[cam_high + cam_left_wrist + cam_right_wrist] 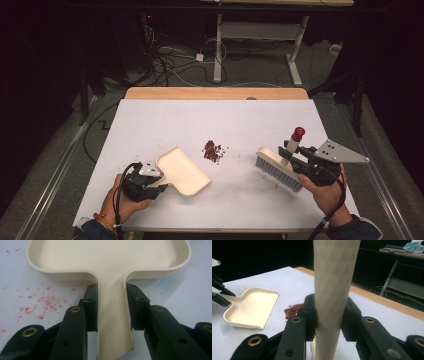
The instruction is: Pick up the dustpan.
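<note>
The left gripper [150, 186] is clamping the cream dustpan [181, 171] by its handle, flat on the white table [165, 115]. The right gripper [295, 159] is gripping the brush [278, 169] handle, bristles down, right of the red beans [213, 151].

My left gripper [150, 186] has its jaws clamped on the dustpan handle [112, 322] between them; my right gripper [295, 157] pinches the brush handle [334, 290] upright between its pads.
</note>
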### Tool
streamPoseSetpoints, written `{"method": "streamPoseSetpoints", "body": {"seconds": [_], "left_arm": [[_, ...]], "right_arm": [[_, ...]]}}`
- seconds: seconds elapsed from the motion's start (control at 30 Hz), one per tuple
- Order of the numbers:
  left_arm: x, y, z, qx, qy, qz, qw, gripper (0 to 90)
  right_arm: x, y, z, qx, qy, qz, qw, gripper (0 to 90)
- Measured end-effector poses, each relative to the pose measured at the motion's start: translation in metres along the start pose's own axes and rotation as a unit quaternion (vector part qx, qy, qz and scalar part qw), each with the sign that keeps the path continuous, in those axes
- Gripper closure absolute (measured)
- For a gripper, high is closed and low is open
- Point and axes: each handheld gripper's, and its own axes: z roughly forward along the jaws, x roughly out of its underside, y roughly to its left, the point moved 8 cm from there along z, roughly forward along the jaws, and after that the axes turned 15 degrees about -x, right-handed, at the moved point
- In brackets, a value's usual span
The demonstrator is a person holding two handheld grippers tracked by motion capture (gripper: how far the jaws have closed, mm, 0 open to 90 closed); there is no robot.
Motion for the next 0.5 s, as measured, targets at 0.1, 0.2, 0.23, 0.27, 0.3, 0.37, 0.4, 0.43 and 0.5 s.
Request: {"method": "streamPoseSetpoints", "body": {"seconds": [0.1, 0.2, 0.23, 0.27, 0.3, 0.37, 0.4, 0.43, 0.5], "left_arm": [[-0.0001, -0.0001, 0.0005, 0.000, 0.000, 0.000, 1.0000, 64.0], [0.0003, -0.0005, 0.0009, 0.001, -0.001, -0.001, 1.0000, 64.0], [0.0004, -0.0006, 0.0011, 0.001, -0.001, -0.001, 1.0000, 64.0], [0.0006, -0.0006, 0.0013, 0.001, -0.001, -0.002, 1.0000, 63.9], [0.0009, -0.0007, 0.0015, 0.001, -0.001, -0.002, 1.0000, 64.0], [0.0016, -0.0013, 0.0021, 0.001, 0.000, -0.003, 1.0000, 63.9], [0.0021, -0.0016, 0.0024, 0.000, 0.000, -0.003, 1.0000, 64.0], [0.0023, -0.0018, 0.0025, 0.000, 0.000, -0.004, 1.0000, 63.9], [0.0031, -0.0018, 0.0030, 0.000, 0.001, -0.003, 1.0000, 63.9]], "right_arm": [[0.0003, -0.0005, 0.0011, 0.001, 0.001, 0.000, 1.0000, 70.0], [0.0008, -0.0006, 0.0017, 0.000, 0.001, 0.001, 1.0000, 70.0], [0.0010, -0.0010, 0.0022, 0.000, 0.002, 0.002, 1.0000, 70.0], [0.0012, -0.0013, 0.0024, 0.000, 0.002, 0.002, 1.0000, 70.0], [0.0011, -0.0012, 0.0029, 0.000, 0.002, 0.004, 1.0000, 70.0], [0.0009, -0.0013, 0.0034, 0.000, 0.001, 0.005, 1.0000, 70.0], [0.0003, -0.0015, 0.0043, 0.000, -0.001, 0.003, 1.0000, 70.0], [0.0005, -0.0010, 0.0048, -0.002, 0.001, 0.004, 1.0000, 70.0], [0.0003, -0.0009, 0.0057, -0.003, 0.001, 0.001, 1.0000, 70.0]]}}
